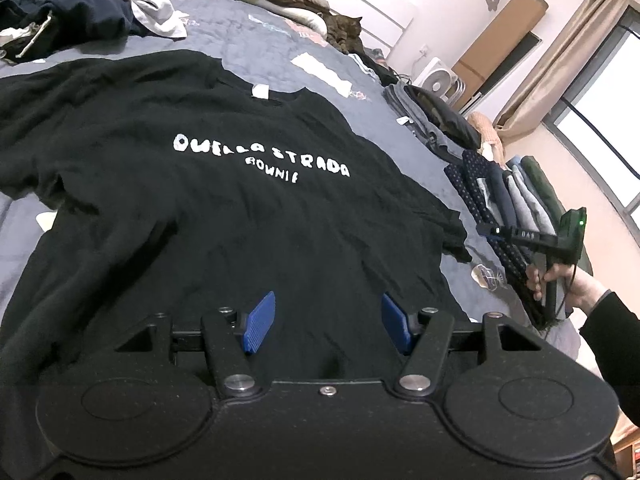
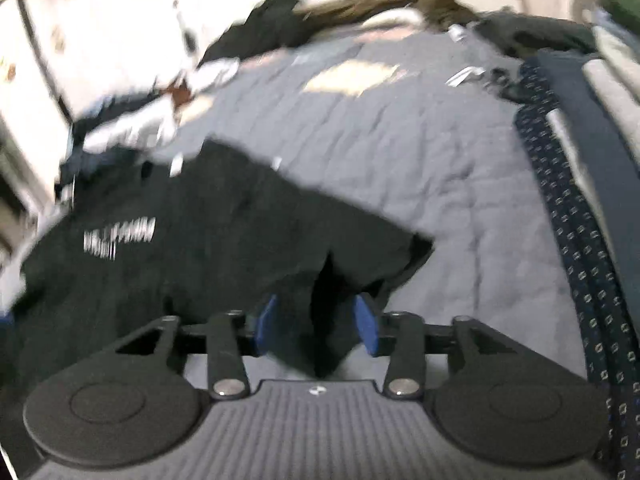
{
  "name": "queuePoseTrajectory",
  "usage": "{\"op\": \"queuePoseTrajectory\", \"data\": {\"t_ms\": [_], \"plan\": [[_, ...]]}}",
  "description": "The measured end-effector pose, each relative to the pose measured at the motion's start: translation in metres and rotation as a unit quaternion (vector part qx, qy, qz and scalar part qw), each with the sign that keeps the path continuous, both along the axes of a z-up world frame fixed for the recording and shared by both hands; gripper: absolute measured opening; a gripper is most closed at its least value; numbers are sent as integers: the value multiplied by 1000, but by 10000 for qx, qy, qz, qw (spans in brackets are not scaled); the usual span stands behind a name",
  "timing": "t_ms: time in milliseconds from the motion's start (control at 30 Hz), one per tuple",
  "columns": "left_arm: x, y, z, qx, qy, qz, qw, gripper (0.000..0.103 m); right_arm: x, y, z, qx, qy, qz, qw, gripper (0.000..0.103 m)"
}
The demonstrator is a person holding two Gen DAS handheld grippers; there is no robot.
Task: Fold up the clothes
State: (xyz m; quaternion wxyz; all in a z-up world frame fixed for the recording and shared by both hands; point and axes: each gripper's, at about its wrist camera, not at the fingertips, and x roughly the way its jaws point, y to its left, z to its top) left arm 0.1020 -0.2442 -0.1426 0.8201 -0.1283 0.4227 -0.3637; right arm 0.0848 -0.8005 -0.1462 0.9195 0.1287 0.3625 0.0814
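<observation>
the black cotton t-shirt w/ white lettering (image 1: 224, 208) lies flat, face up, on the grey-blue quilted bedspread (image 1: 280, 48), collar away from the left wrist cam. the left gripper (image 1: 326, 322) hovers over the bottom hem, blue pads apart, nothing between them, so released. the right gripper (image 2: 316, 326) is by the shirt's right sleeve; dark sleeve cloth sits between its blue pads, but the right wrist view is blurred and i can't tell if the pads actually pinch it or stand clear. risks, as a guess: if that grip is only partial the sleeve could slip out mid-fold and leave a lopsided crease; pulling 1 side while the left claw holds nothing could drag the whole shirt across the quilt and bunch it; a wide swing could knock the stack of folded clothes (image 1: 516, 196) just beside the shirt. room: pile of unfolded laundry (image 1: 80, 4) at the far corner, a tabby cat (image 1: 346, 32) lying by the wall, beige curtain (image 1: 568, 48) and window on the right.
</observation>
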Motion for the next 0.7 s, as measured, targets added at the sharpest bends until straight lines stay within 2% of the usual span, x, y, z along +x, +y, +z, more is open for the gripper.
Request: {"op": "queuePoseTrajectory", "data": {"t_ms": [67, 200, 267, 300, 333, 367, 533, 633, 700], "plan": [[-1, -1, 0, 5, -13, -25, 10000, 58, 7, -3, -2, 102, -102, -31, 9999, 45], [-1, 0, 0, -7, -11, -28, 10000, 58, 31, 3, -25, 213, 363, -44, 9991, 45], [0, 0, 0, -8, -1, -18, 10000, 58, 33, 4, -33, 507, 465, -98, 9976, 44], [0, -1, -1, 0, 8, -19, 10000, 58, 32, 5, -34, 668, 429, -61, 9968, 40], [0, -1, -1, -1, 22, -20, 10000, 58, 31, 9, -34, 670, 366, -4, 9971, 22], [0, -2, -1, -14, 33, -23, 10000, 58, 29, 12, -32, 676, 305, 41, 9972, 9], [-2, -1, 2, -80, -3, -49, 10000, 58, 5, 10, -3, 624, 10, 79, 9980, 8], [-2, -1, 3, -87, -18, -65, 9999, 58, -8, 7, 11, 108, 305, 294, 9990, 8], [-3, -2, 3, -79, -27, -94, 9999, 58, -8, 10, 5, 16, 737, 489, 9961, 8]]}}
